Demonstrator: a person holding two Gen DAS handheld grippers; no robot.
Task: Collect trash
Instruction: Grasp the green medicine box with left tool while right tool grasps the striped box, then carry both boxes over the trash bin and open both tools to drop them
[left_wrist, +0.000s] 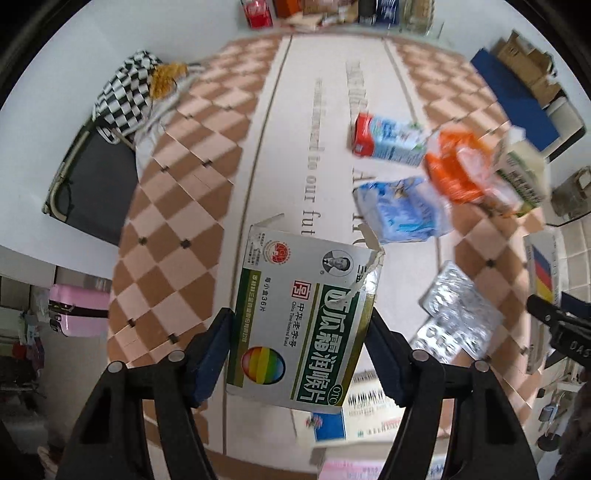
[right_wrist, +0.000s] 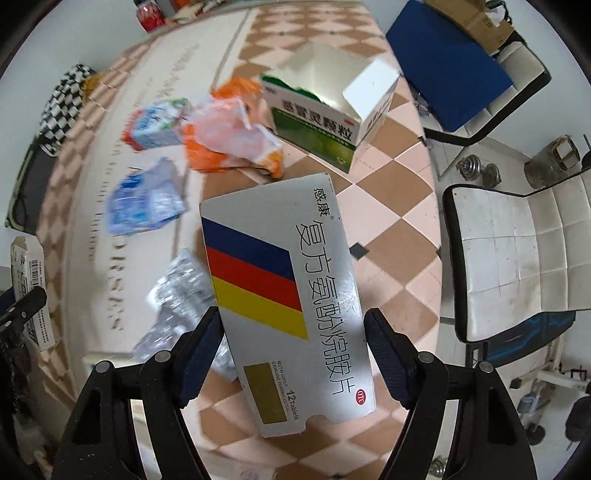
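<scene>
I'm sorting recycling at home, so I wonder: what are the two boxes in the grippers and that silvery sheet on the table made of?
Green-banded box: thin glossy printed cardboard, judging by its torn white edge. Striped box: flattened card with a silvery sheen and sharp creases. Silvery sheet: probably foil-backed plastic blister packs, given the crinkled metallic bumps; blur leaves that uncertain.

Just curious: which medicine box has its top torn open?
The green-banded box between the left gripper's fingers; the striped box looks intact.
</scene>
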